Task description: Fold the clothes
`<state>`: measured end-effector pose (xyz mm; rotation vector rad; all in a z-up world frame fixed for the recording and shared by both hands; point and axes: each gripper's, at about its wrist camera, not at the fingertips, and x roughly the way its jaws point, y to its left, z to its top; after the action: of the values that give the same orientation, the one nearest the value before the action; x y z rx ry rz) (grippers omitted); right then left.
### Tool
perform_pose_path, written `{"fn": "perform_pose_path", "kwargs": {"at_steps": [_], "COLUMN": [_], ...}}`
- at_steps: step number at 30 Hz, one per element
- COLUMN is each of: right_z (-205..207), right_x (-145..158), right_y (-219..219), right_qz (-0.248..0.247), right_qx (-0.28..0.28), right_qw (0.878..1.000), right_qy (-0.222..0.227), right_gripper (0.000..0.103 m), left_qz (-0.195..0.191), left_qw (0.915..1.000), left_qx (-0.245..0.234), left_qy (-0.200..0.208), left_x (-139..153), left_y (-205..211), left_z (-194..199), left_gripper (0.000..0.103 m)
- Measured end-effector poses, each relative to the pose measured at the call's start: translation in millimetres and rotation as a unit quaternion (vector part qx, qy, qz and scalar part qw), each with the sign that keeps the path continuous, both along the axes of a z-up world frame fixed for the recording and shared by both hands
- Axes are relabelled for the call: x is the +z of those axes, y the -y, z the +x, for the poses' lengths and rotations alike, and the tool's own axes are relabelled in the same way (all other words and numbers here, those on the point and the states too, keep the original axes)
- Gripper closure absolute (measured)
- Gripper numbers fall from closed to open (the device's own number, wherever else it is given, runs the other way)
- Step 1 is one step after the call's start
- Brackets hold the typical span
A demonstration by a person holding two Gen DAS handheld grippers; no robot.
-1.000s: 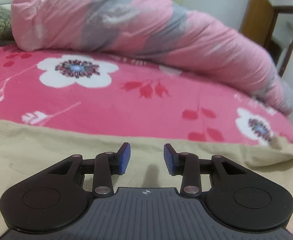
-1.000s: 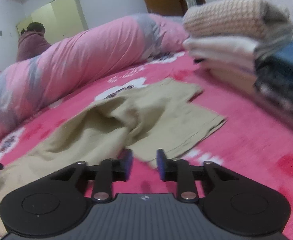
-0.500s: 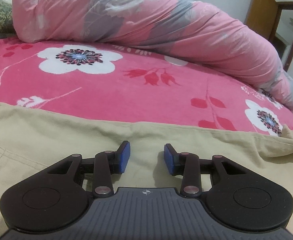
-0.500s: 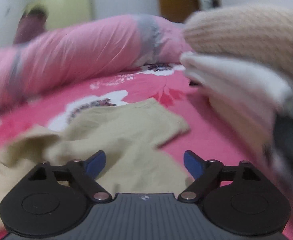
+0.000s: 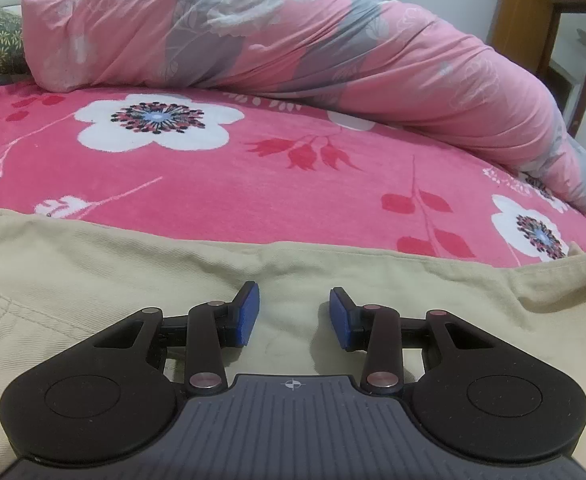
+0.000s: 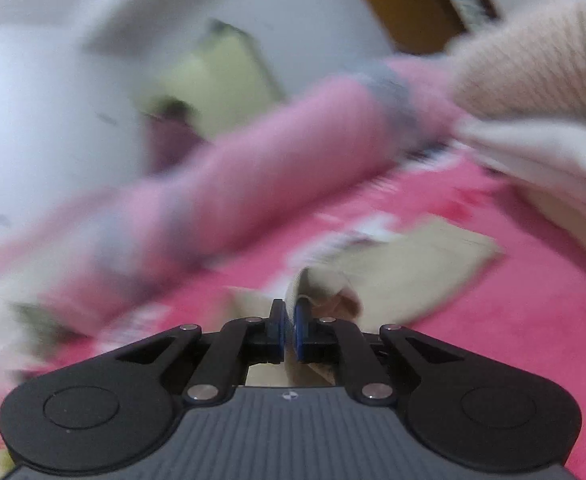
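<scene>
Beige trousers (image 5: 93, 280) lie spread on the pink flowered bedspread (image 5: 253, 176). My left gripper (image 5: 294, 312) is open and empty, hovering just over the beige cloth. In the blurred right wrist view, my right gripper (image 6: 289, 328) is shut on a fold of the beige trousers (image 6: 405, 276) and holds that fold raised off the bed. The rest of the trouser leg lies flat beyond it.
A rolled pink and grey quilt (image 5: 293, 40) lies along the back of the bed and also shows in the right wrist view (image 6: 253, 176). A stack of folded clothes (image 6: 533, 112) stands at the right. A wooden door (image 5: 525, 20) is at the far right.
My right gripper opened wide over the trouser leg, then shut on a fold of it and is moving fast. My left gripper stayed open and edged forward over the cloth.
</scene>
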<state>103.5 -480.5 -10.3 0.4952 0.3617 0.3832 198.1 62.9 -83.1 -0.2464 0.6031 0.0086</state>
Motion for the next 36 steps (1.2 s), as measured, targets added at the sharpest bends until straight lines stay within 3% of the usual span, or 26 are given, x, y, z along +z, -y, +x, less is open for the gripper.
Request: {"fn": "perform_pose_path", "kwargs": {"at_steps": [4, 7, 9, 12, 14, 15, 17, 18, 19, 21, 22, 24, 26, 28, 32, 34, 36], "right_z": [-56, -88, -99, -103, -100, -96, -87, -68, -50, -13, 5, 59, 101, 138, 172, 183, 177], "right_x": [33, 42, 35, 18, 17, 20, 26, 20, 14, 2, -5, -37, -64, -85, -108, -115, -114], "right_y": [-45, -93, -122, -151, -147, -136, -113, -96, -79, -45, -28, 7, 35, 50, 62, 66, 65], "right_qz": [0.035, 0.024, -0.009, -0.095, -0.137, -0.124, -0.099, -0.084, -0.069, -0.038, -0.022, 0.022, 0.061, 0.080, 0.105, 0.108, 0.099], "right_qx": [0.144, 0.275, 0.327, 0.370, 0.349, 0.333, 0.298, 0.242, 0.184, 0.067, 0.008, -0.108, -0.173, -0.208, -0.274, -0.296, -0.313], "right_qw": [0.988, 0.960, 0.945, 0.923, 0.926, 0.934, 0.949, 0.966, 0.979, 0.995, 0.997, 0.984, 0.965, 0.954, 0.935, 0.928, 0.925], "right_qy": [0.049, 0.049, 0.018, -0.046, -0.052, -0.043, -0.028, -0.037, -0.046, -0.064, -0.074, -0.142, -0.186, -0.200, -0.200, -0.196, -0.190], "right_gripper": [0.098, 0.098, 0.096, 0.079, 0.075, 0.074, 0.057, 0.042, 0.036, 0.036, 0.036, 0.039, 0.044, 0.049, 0.064, 0.097, 0.101], "left_qz": [-0.003, -0.002, -0.001, -0.002, -0.004, -0.005, -0.006, -0.007, -0.007, -0.010, -0.012, -0.014, -0.013, -0.012, -0.010, -0.009, -0.009], "left_qw": [1.0000, 1.0000, 1.0000, 1.0000, 1.0000, 1.0000, 1.0000, 1.0000, 1.0000, 0.9999, 0.9999, 0.9999, 0.9999, 0.9999, 0.9999, 0.9999, 0.9999], "left_qx": [0.000, 0.000, 0.000, 0.000, 0.000, 0.000, 0.001, 0.001, 0.001, 0.001, 0.001, 0.001, 0.001, 0.002, 0.002, 0.001, 0.001], "left_qy": [0.001, 0.001, 0.001, 0.001, 0.002, 0.002, 0.003, 0.003, 0.004, 0.004, 0.004, 0.004, 0.004, 0.004, 0.005, 0.005, 0.005], "left_x": [0, 0, 0, -1, -1, -1, -1, -1, -1, -2, -2, -2, -1, -1, -1, -2, -2], "left_y": [-1, 0, 0, 0, -1, -1, -1, -1, -1, -2, -2, -2, -2, -2, -1, -1, -1], "left_z": [0, 0, 0, 0, -1, -1, -1, -1, -1, -2, -1, -1, -1, -1, -2, -1, -2], "left_gripper": [0.064, 0.064, 0.064, 0.064, 0.064, 0.064, 0.064, 0.064, 0.064, 0.064, 0.064, 0.064, 0.064, 0.064, 0.064, 0.064, 0.064]}}
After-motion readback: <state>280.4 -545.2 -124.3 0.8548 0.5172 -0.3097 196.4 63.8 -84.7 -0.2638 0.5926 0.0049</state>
